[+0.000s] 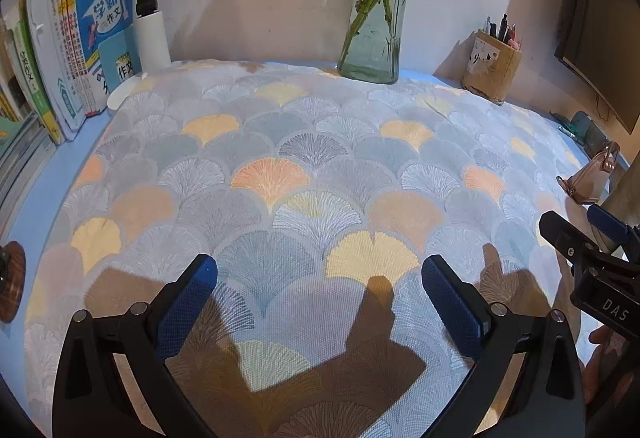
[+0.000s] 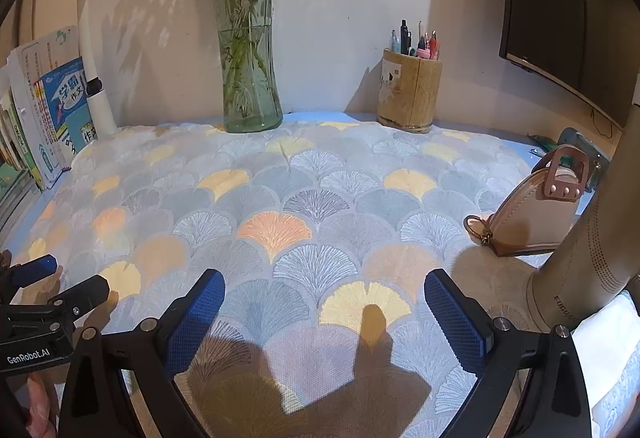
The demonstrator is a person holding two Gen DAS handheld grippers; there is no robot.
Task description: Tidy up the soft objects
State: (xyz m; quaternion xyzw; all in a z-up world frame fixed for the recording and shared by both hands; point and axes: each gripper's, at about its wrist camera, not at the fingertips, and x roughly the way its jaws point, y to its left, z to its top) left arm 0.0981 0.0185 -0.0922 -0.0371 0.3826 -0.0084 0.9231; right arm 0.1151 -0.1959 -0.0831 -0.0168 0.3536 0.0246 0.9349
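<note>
A big quilted cloth [image 1: 288, 174] printed with fan-shaped leaves in grey, white, yellow and orange lies spread flat over the blue desk [image 1: 36, 206], covering nearly all of it. Both grippers hover low over its near edge, side by side, and their shadows fall on the fabric in front of them.

The left gripper [image 1: 319, 298] has its 2 blue-padded fingers spread wide, with nothing between them but the cloth below. The right gripper [image 2: 324, 312] is spread just as wide and holds nothing either.

At the back, against the wall, a glass vase [image 2: 248, 78] with green stems stands on the far edge of the cloth. To its right sits a wooden pen holder [image 2: 410, 94] full of pens. On the left a row of books [image 1: 72, 50] stands upright beside the white stem of a desk lamp [image 1: 150, 14]. On the right, a small tan leather pouch [image 2: 532, 214] with a strap rests on the cloth's right side, next to a beige boot [image 2: 588, 262]. A dark monitor [image 2: 568, 6] hangs at the upper right.
</note>
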